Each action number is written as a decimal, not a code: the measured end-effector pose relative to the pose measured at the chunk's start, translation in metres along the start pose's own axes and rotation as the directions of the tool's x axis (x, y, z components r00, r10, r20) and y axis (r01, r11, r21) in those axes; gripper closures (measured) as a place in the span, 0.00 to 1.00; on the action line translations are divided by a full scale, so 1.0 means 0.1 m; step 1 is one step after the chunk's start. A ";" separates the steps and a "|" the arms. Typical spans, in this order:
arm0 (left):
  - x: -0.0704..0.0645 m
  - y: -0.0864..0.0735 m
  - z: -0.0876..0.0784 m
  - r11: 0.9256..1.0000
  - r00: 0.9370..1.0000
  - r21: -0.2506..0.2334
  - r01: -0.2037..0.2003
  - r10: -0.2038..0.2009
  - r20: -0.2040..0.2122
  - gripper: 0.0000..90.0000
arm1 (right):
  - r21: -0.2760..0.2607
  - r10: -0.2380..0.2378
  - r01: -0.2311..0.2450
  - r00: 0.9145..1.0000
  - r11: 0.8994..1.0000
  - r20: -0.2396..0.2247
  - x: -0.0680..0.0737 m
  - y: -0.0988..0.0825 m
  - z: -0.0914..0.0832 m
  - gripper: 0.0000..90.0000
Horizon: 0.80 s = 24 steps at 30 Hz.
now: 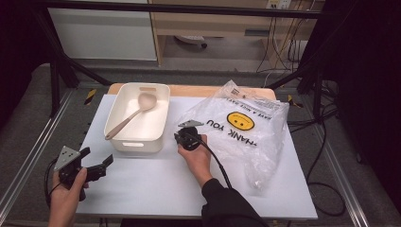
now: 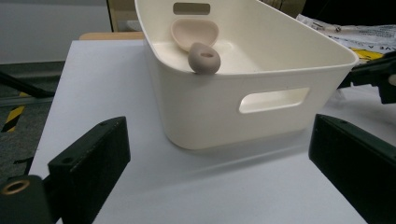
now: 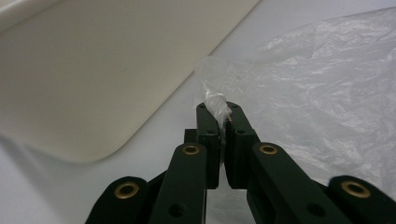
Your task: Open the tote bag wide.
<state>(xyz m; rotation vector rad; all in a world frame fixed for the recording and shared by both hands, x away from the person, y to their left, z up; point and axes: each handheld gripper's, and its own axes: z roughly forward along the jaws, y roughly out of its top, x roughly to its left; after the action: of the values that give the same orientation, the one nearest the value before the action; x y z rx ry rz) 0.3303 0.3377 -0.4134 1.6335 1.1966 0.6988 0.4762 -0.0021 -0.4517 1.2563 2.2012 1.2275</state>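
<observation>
A clear plastic bag (image 1: 246,130) printed with a yellow smiley and "THANK YOU" lies on the white table at the right. My right gripper (image 1: 183,135) is shut on a pinched edge of the bag (image 3: 215,103), just right of the cream tub (image 1: 138,118). The tub's wall (image 3: 93,79) stands close on the left in the right gripper view. A beige spoon (image 1: 127,118) lies in the tub, its handle end (image 2: 204,58) resting on the rim. My left gripper (image 1: 101,165) is open near the table's front left, pointing at the tub (image 2: 261,70).
The white table top (image 1: 151,189) sits inside a metal frame with rails (image 1: 28,156) at both sides. Cables (image 1: 321,142) trail over the floor at the right. Bare table lies in front of the tub.
</observation>
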 end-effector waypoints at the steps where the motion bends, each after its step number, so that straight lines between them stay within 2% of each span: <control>1: 0.00 0.00 0.00 1.000 1.000 -0.001 0.000 0.000 0.000 0.05 | 0.000 0.008 -0.008 1.000 1.000 0.011 -0.03 0.03 0.02 0.97; 3: 0.00 0.00 0.00 1.000 1.000 -0.003 0.001 -0.001 0.002 0.05 | 0.002 0.036 -0.036 0.999 0.999 0.021 -0.08 0.08 0.07 0.97; 4: 0.00 0.00 0.00 1.000 1.000 -0.003 0.001 -0.001 0.003 0.05 | 0.002 0.034 -0.034 0.999 0.999 0.028 -0.10 0.11 0.09 0.97; 5: 0.00 0.00 0.00 1.000 1.000 -0.004 0.003 -0.003 0.002 0.05 | 0.005 0.043 -0.043 0.998 0.999 0.038 -0.12 0.14 0.13 0.90; 6: 0.00 0.00 0.00 1.000 1.000 -0.004 0.003 -0.003 0.002 0.05 | 0.005 0.043 -0.043 0.998 0.999 0.038 -0.12 0.14 0.13 0.90; 9: 0.00 0.00 0.00 1.000 1.000 -0.002 0.003 -0.003 0.002 0.05 | 0.010 0.054 -0.054 0.997 0.998 0.049 -0.12 0.17 0.11 0.66; 10: 0.01 0.00 0.00 1.000 1.000 -0.002 0.001 -0.001 0.001 0.05 | 0.021 0.059 -0.060 0.997 0.998 0.039 -0.09 0.20 0.02 0.51; 11: 0.01 0.00 0.00 1.000 1.000 -0.001 0.002 -0.002 0.001 0.05 | 0.021 0.059 -0.060 0.997 0.998 0.039 -0.09 0.20 0.02 0.51; 14: 0.00 0.00 0.00 1.000 1.000 -0.005 0.004 -0.004 -0.001 0.05 | 0.025 0.040 -0.041 0.999 0.999 0.011 -0.04 0.23 -0.18 0.33; 18: 0.00 0.00 0.00 1.000 1.000 0.000 0.001 -0.001 -0.004 0.05 | -0.005 0.024 -0.024 1.000 1.000 -0.016 -0.04 0.25 -0.51 0.23; 19: 0.00 0.00 0.00 1.000 1.000 0.001 0.002 -0.002 -0.006 0.05 | -0.023 0.009 -0.010 1.000 1.000 -0.029 -0.08 0.27 -0.65 0.20; 20: 0.00 0.00 -0.01 1.000 1.000 0.000 0.003 -0.003 -0.007 0.05 | -0.023 0.009 -0.010 1.000 1.000 -0.029 -0.08 0.27 -0.65 0.20; 24: 0.00 -0.01 0.00 1.000 1.000 0.003 0.002 -0.002 -0.004 0.05 | -0.005 -0.034 0.034 0.999 0.999 0.010 -0.25 0.24 -0.90 0.15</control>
<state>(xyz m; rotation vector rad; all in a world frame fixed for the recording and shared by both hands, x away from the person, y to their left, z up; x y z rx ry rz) 0.3300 0.3379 -0.4141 1.6344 1.2025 0.6995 0.4463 -0.0635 -0.3832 1.2156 2.2021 1.2103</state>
